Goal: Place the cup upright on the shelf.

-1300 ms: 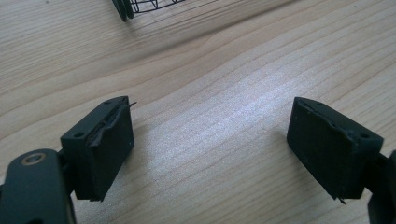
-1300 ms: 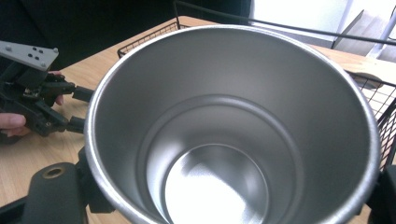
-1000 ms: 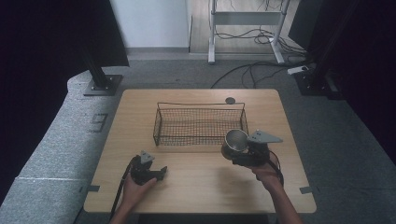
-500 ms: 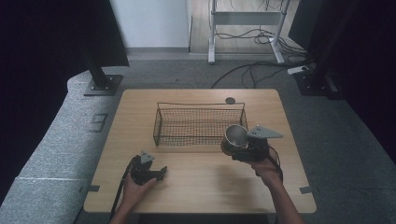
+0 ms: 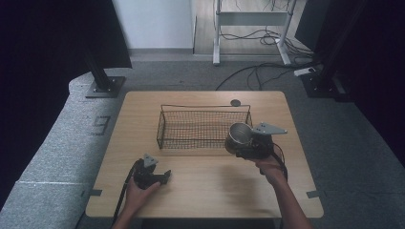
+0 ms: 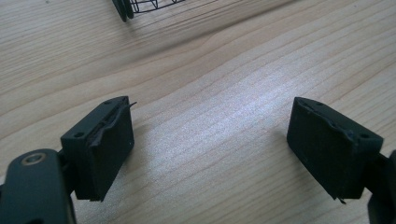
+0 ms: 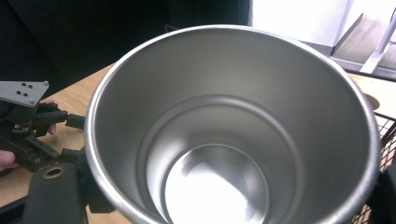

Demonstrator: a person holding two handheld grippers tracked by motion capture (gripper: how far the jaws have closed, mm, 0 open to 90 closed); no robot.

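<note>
Steel cup point(image 5: 237, 137) clamped in right tongs point(image 5: 248, 143), held off worktop point(image 5: 210, 191), just beside wire basket point(image 5: 165, 129) at its right end, mouth tilted. Basket lies left-forward of cup. Left tongs point(image 5: 160, 177) released, idle on worktop, well apart.

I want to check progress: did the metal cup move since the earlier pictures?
Yes. The metal cup, held in the right gripper, went slightly up-table, toward the wire basket's right end.

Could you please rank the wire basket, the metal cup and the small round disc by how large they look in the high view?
1. wire basket, clearly largest.
2. metal cup, held by the right gripper and raised nearer the camera.
3. round disc, smallest.
</note>
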